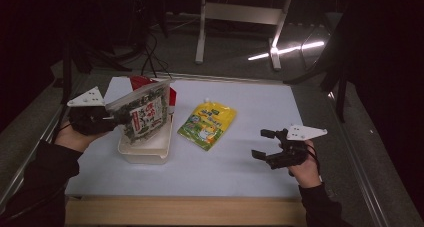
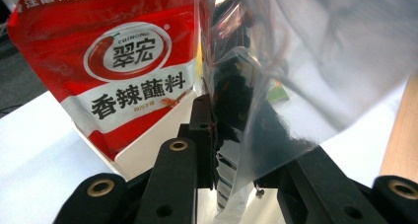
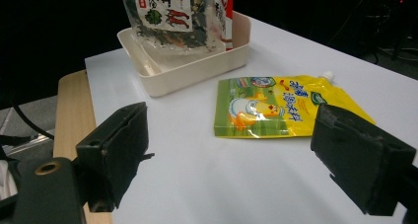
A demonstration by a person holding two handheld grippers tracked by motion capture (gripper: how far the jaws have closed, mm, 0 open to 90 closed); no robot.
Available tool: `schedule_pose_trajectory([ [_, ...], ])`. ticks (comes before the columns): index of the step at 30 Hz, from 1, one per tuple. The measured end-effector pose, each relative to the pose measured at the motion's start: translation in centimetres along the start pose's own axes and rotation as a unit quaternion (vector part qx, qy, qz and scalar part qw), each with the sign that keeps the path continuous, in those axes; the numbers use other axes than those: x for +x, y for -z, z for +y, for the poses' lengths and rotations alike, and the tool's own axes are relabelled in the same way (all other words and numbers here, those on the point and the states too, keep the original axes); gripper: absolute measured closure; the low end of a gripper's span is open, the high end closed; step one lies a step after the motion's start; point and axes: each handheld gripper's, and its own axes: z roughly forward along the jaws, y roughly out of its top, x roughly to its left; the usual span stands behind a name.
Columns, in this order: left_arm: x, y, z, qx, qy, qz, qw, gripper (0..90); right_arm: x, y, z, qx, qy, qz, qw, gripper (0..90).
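White table point(image 1: 250, 172) with a cream tray point(image 1: 146, 154) and, beside it, a flat yellow pouch point(image 1: 207, 123).

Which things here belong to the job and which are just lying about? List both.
In the job: left tool, clear snack bag it grips, cream tub, red sauce pouch standing in it.
Lying about: yellow spout pouch, open right tool.

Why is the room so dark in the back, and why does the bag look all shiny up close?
In the high view, light falls on the white table while the room behind stays nearly black, apart from one bright streak on the floor. In the left gripper view, the clear bag sits very close, so it glares silver and looks blurry. In the right gripper view, the yellow pouch looks fairly sharp, the near fingers soft.
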Motion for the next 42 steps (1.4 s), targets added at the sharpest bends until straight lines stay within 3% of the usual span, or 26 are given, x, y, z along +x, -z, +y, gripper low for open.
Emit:
schedule_pose_trajectory([
  [6, 0.3, -0.6, -0.2, -0.004, 0.003, -0.002, 1.0000, 76.6, 0.1, -0.2, -0.1, 0.003, 0.000, 0.002, 1.0000, 14.2],
  [13, 0.7, -1.3, -1.1, -0.031, 0.020, -0.004, 0.9993, 76.6, 0.1, -0.3, -0.2, 0.006, -0.001, 0.004, 1.0000, 14.2],
  [18, 0.6, -2.8, -2.2, -0.013, 0.017, -0.005, 0.9998, 76.6, 0.1, -0.5, -0.3, 0.008, -0.001, 0.005, 1.0000, 14.2],
  [24, 1.8, -2.4, -4.4, -0.043, 0.060, -0.005, 0.9972, 76.3, 0.1, -0.5, -0.4, 0.011, -0.001, 0.006, 0.9999, 14.3],
  [28, 2.0, -2.3, -5.1, -0.055, 0.065, -0.006, 0.9963, 75.8, 0.2, -0.6, -0.4, 0.012, -0.001, 0.007, 0.9999, 14.2],
  [34, 2.7, -2.4, -5.5, -0.064, 0.093, 0.011, 0.9935, 74.2, 0.3, -0.7, -0.4, 0.014, 0.003, 0.006, 0.9999, 14.3],
  [40, 2.5, -2.6, -5.6, -0.068, 0.096, 0.035, 0.9924, 69.9, 0.3, -0.8, -0.4, 0.015, 0.005, 0.007, 0.9999, 14.3],
  [42, 2.2, -2.8, -5.8, -0.060, 0.089, 0.052, 0.9929, 67.8, 0.3, -0.8, -0.4, 0.015, 0.006, 0.007, 0.9998, 14.4],
])
